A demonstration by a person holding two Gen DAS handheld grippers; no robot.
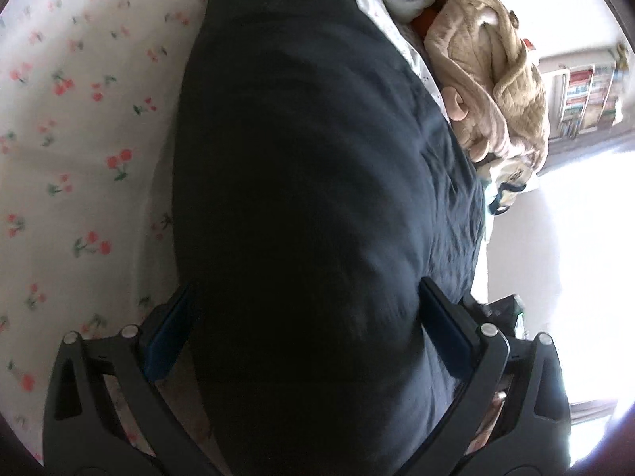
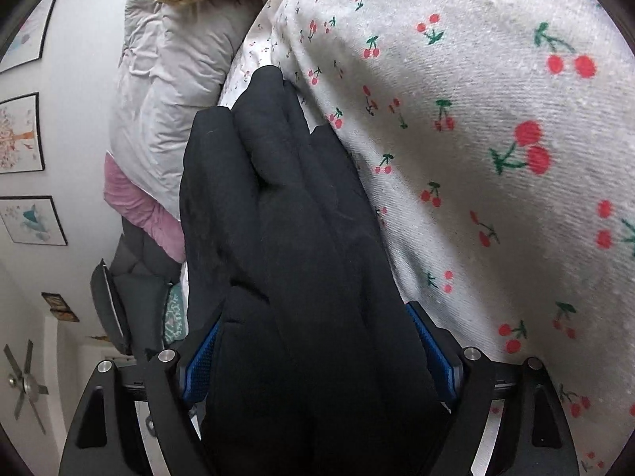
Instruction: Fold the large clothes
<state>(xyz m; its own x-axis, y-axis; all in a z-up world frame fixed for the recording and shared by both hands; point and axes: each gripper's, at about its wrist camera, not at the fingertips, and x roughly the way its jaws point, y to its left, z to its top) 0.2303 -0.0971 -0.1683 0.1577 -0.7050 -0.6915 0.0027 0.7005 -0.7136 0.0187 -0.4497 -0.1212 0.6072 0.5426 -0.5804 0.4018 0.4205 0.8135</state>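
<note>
Dark clothing (image 1: 309, 198) is lying on the cherry-print bed sheet (image 1: 79, 119) while we are holding both tongs wide around it: the left tongs (image 1: 309, 337) are straddling its broad end, the right tongs (image 2: 317, 353) its bunched folds (image 2: 278, 182), beside a tan blanket (image 1: 496, 91).

dark garment (image 1: 309, 198) hiding bedsheet (image 1: 79, 119), cropped below

A large dark fabric garment (image 1: 309, 182) lies on the bed's cherry-print white sheet (image 1: 79, 127), running forward between each tongs' fingers. Beyond it sit a tan plush toy (image 1: 492, 79) and a pale grey quilted duvet (image 2: 166, 91).
</note>
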